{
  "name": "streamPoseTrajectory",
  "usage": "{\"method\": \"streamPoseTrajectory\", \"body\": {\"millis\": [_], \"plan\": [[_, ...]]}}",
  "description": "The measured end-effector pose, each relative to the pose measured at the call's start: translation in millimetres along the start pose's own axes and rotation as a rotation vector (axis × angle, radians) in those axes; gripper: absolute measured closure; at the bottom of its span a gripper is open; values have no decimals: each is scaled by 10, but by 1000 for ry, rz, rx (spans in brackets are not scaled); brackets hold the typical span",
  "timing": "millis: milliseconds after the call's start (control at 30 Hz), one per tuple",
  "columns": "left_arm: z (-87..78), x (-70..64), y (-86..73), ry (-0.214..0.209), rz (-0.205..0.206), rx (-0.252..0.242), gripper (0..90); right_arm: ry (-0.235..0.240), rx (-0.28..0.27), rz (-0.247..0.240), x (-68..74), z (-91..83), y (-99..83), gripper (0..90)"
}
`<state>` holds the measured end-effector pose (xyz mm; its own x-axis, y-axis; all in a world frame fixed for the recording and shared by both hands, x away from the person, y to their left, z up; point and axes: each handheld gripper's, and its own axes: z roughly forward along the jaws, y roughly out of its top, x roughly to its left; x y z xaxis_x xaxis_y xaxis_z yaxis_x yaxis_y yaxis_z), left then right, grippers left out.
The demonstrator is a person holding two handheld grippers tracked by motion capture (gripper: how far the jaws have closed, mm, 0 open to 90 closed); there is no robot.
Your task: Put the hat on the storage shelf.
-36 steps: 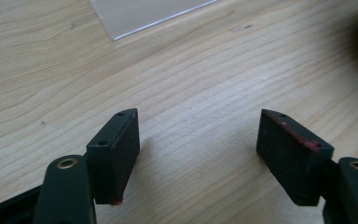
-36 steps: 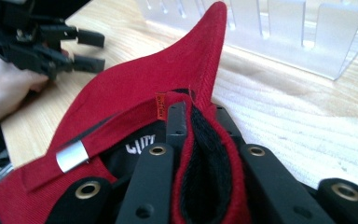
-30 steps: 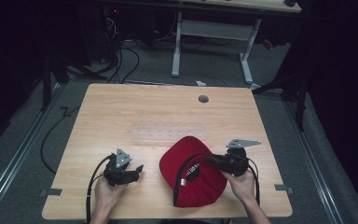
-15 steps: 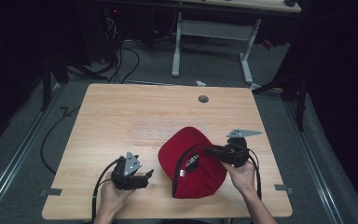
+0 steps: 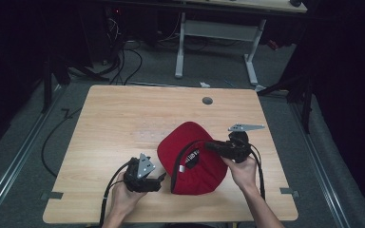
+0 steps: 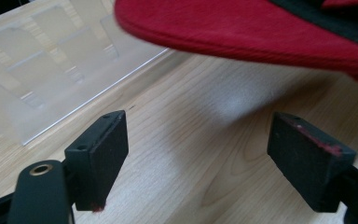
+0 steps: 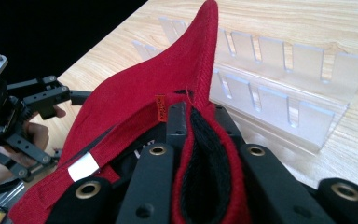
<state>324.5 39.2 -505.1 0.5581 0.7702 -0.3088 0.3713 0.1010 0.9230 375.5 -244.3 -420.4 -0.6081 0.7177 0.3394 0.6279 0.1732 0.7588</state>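
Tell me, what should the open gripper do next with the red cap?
Probably ease the left gripper forward onto the red cap's near edge. Its jaws stand open just short of the brim, while the right gripper is shut on the cap's other side.

Left gripper (image 5: 160,177) held low near the table's near edge, left of centre, jaws spread wide apart with nothing between them, pointing right. Left hand (image 5: 123,197) wraps its handle, forearm entering from the near edge. Right gripper (image 5: 208,146) right of centre, pointing left, jaws clamped together on red fabric. Right hand (image 5: 241,171) grips from behind, forearm angled in from the near right.
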Motion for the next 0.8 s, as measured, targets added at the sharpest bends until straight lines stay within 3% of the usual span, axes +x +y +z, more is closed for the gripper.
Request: {"method": "streamPoseTrajectory", "body": {"millis": [367,800], "plan": [[32,-78,71,-14,-23,-40,186,-2,3,12,33,85,62,812],[-83,-161,181,0,57,-98,182,-51,67,-17,50,137,44,810]]}}
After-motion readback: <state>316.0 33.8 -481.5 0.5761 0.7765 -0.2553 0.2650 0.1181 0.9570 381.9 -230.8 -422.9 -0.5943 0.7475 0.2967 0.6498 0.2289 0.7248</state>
